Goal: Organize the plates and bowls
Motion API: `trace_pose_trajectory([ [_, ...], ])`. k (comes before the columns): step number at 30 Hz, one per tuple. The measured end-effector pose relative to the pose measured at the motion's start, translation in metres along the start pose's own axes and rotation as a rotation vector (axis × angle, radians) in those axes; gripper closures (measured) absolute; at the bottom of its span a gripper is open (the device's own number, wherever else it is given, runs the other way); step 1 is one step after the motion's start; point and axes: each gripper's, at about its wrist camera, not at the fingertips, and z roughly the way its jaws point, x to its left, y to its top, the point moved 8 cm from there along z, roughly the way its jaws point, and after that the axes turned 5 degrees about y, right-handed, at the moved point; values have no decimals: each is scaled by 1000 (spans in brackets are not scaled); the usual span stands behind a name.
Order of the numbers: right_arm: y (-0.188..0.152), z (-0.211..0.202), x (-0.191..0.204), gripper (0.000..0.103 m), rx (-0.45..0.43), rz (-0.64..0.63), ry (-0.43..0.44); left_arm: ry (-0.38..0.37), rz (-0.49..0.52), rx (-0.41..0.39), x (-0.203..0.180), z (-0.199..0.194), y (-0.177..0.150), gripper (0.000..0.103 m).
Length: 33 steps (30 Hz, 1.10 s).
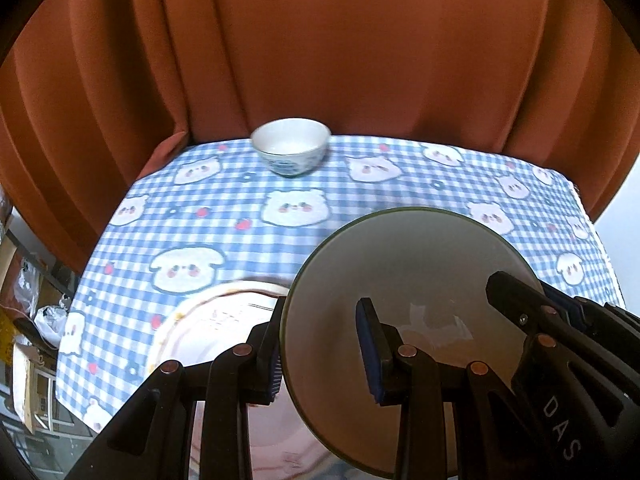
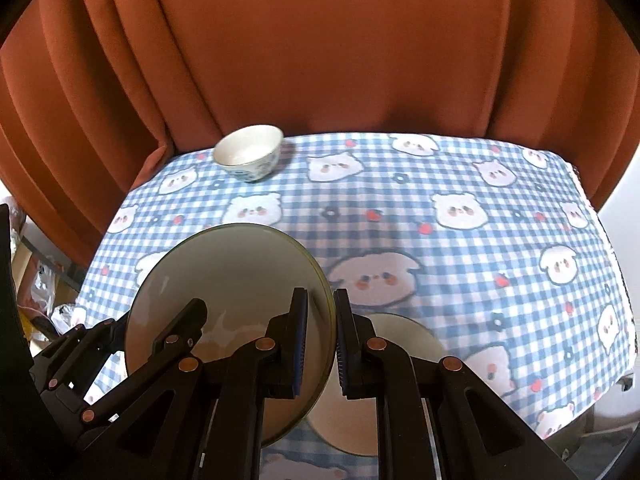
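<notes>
The green-rimmed plate (image 1: 404, 280) was held above the bench (image 1: 240, 216), tilted steeply, its face toward the cameras and its top edge toward the curtain (image 1: 320, 48). The left tongs (image 1: 322, 350) clamped its left rim; the right tongs (image 2: 320, 344) clamped its right rim. A small bowl (image 1: 291, 145) stood upright at the far edge.

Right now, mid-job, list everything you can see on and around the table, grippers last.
Green-rimmed plate: one, pale, lifted off the table, clamped at opposite rims.
Patterned plate: one, white with a coloured rim, flat, under the left gripper.
Plain plate: one, cream, flat, under the right gripper.
Small bowl: one, white with blue pattern, far edge.
Tablecloth: one, blue-white check with animal faces.
Curtain: rust-orange, behind.
Left gripper: black, shut on the lifted plate's rim.
Right gripper: black, shut on its other rim.
</notes>
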Motion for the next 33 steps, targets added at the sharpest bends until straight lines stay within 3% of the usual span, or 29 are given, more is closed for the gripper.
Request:
trace_pose_trajectory([
  [14,-25,1,-70,87,57,42,-61,-57,47,71,-60,15,-22,71],
  [33,-48,36,-94,87,168,34,-71,-42,38,185,-79,49,-48,71],
])
